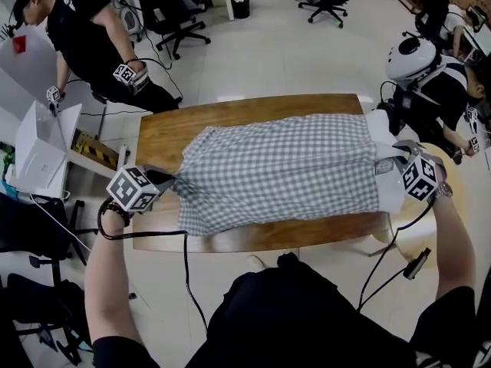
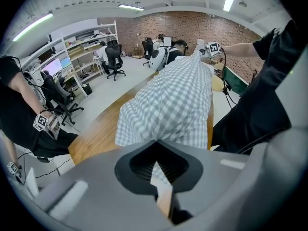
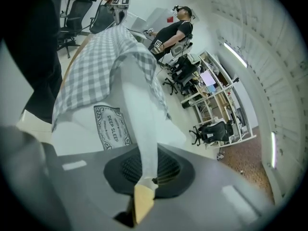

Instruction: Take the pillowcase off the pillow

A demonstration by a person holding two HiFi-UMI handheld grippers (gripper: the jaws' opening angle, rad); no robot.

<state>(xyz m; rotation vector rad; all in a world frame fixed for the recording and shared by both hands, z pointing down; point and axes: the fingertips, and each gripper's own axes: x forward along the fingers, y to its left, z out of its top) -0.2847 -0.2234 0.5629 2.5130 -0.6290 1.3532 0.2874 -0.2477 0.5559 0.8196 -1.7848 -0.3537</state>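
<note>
A grey-and-white checked pillowcase (image 1: 284, 167) covers a pillow that lies lengthwise across the wooden table (image 1: 230, 113). The pillow's white end (image 1: 383, 167) sticks out of the case at the right. My left gripper (image 1: 170, 181) is shut on the case's closed left end, and the left gripper view shows checked cloth (image 2: 178, 95) pinched between the jaws (image 2: 159, 177). My right gripper (image 1: 395, 153) is shut on the bare pillow end. In the right gripper view a fold of white pillow cloth (image 3: 139, 129) runs into the jaws (image 3: 144, 184), beside a printed label (image 3: 113, 126).
One person (image 1: 92, 29) stands beyond the table's left end and another (image 1: 430, 75) sits at its right end. A white box (image 1: 42, 148) stands on the left, office chairs (image 1: 180, 14) lie farther back, and cables (image 1: 188, 274) hang from my grippers.
</note>
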